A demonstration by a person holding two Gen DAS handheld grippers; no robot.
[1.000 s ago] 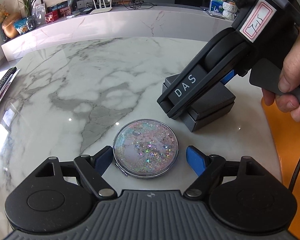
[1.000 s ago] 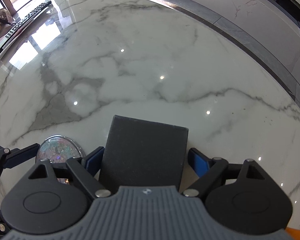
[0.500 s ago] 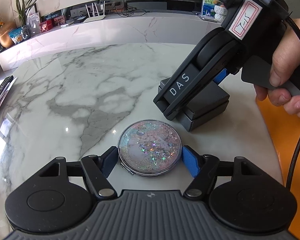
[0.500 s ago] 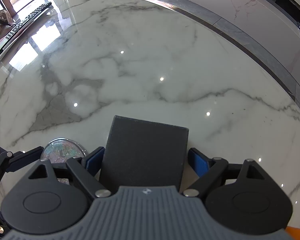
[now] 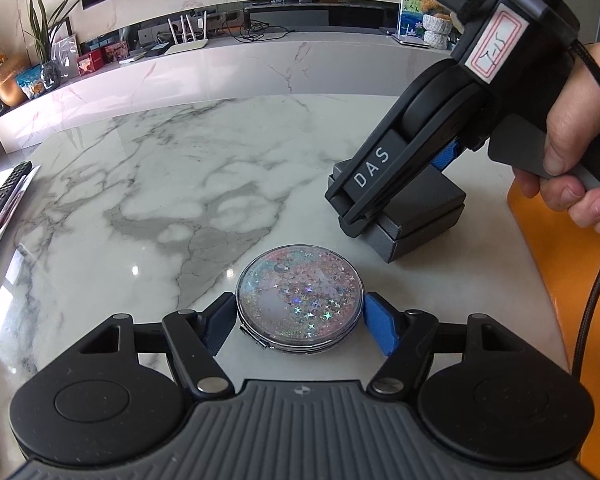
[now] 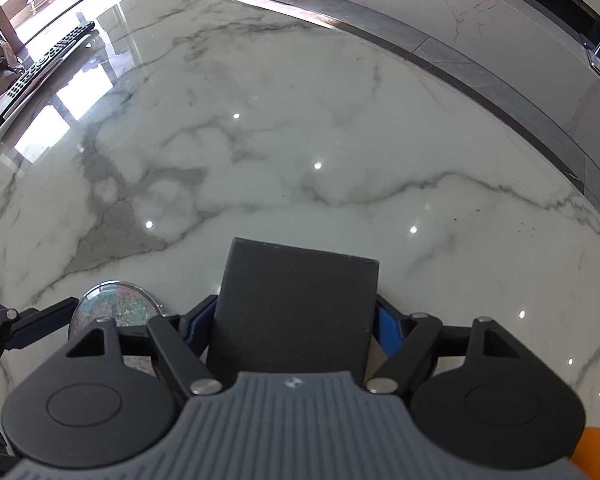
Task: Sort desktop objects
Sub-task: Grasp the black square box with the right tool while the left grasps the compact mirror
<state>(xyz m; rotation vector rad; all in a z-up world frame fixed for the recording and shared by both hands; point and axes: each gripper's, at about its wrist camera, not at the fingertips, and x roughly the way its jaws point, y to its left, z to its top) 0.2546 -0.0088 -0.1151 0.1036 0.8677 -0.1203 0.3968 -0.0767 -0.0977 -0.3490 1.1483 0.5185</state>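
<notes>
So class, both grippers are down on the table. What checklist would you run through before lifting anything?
1. left gripper pads against both sides of the glitter compact: ok.
2. Compact lying flat on the marble table: ok.
3. right gripper straddling the dark box, jaws closing: ok.
4. Right pads pressing firmly on the box: cannot tell.
5. Box and compact apart, so lifting one should not drag the other: ok.
6. Place to sort them into in view: cannot tell.
</notes>
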